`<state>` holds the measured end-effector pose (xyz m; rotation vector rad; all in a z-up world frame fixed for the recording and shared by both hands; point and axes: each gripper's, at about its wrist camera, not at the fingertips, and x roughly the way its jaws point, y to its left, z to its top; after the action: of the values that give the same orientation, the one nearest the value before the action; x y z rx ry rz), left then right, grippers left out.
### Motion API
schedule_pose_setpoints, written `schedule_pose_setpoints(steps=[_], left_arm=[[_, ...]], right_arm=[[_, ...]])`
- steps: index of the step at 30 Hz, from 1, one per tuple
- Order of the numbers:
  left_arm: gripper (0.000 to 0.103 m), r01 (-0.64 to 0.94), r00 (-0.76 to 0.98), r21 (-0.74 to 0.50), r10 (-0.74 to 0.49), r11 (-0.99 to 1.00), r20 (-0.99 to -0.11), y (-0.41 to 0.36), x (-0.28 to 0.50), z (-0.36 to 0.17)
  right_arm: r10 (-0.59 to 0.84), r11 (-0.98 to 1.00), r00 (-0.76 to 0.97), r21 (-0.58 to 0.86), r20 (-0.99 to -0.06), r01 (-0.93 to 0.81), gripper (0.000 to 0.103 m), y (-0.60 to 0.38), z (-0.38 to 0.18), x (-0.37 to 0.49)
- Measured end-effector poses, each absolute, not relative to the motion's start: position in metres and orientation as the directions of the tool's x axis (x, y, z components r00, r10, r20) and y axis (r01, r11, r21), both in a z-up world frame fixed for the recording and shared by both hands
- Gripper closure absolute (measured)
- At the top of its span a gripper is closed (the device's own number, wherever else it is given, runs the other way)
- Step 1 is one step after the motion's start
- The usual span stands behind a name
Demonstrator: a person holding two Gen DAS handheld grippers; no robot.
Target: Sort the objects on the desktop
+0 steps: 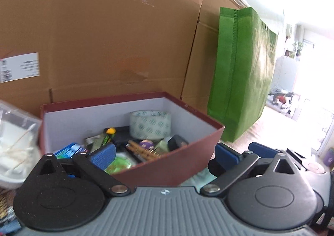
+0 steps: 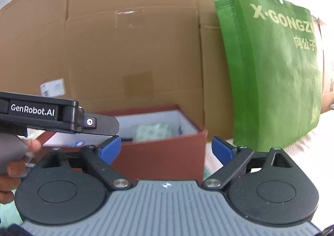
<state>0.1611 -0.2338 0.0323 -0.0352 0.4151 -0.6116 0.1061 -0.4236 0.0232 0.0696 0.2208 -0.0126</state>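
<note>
Maroon cardboard box (image 1: pixel 167 165), white inside, sits just ahead of both tongs, its near wall between the spread, empty blue pads of the left gripper (image 1: pixel 165 154) and right gripper (image 2: pixel 166 150); inside, the clear tape roll (image 1: pixel 149 124) looks light, stiff, slick: pinch across its rim

Left gripper (image 1: pixel 165 153) spread wide, empty, over near rim of red box (image 1: pixel 167 165); tape roll (image 1: pixel 150 124) inside.
</note>
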Motion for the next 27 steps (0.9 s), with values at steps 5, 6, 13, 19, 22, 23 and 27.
schedule_pose_setpoints(steps=[5,6,13,19,22,23,27], left_arm=[[0.0,0.499,0.781,-0.1,-0.496,0.861,-0.378,-0.215,0.122,0.025],[0.0,0.489,0.788,-0.09,-0.484,0.868,-0.381,-0.212,0.115,0.024],[0.0,0.424,0.798,-0.091,-0.419,0.901,-0.434,-0.196,0.08,0.02],[0.0,0.371,0.807,-0.051,-0.349,0.927,-0.478,-0.19,0.06,0.013],[0.0,0.345,0.821,-0.002,-0.302,0.939,-0.485,-0.19,0.05,0.009],[0.0,0.337,0.824,0.002,-0.294,0.942,-0.484,-0.189,0.048,0.008],[0.0,0.32,0.82,0.003,-0.275,0.948,-0.501,-0.186,0.044,0.006]], right_arm=[[0.007,0.998,0.961,0.057,-0.275,0.009,0.005,-0.402,0.015,0.081],[0.005,0.999,0.959,0.049,-0.283,0.01,0.005,-0.397,0.013,0.078],[0.017,1.0,0.942,0.019,-0.336,-0.011,0.005,-0.373,0.009,0.055],[0.009,1.0,0.921,-0.012,-0.391,-0.015,0.005,-0.358,0.003,0.04],[-0.013,0.999,0.917,-0.036,-0.399,-0.002,0.005,-0.35,0.002,0.031],[-0.018,0.999,0.914,-0.043,-0.406,0.001,0.005,-0.349,0.001,0.03],[-0.044,0.998,0.906,-0.06,-0.421,0.021,0.005,-0.345,0.0,0.023]])
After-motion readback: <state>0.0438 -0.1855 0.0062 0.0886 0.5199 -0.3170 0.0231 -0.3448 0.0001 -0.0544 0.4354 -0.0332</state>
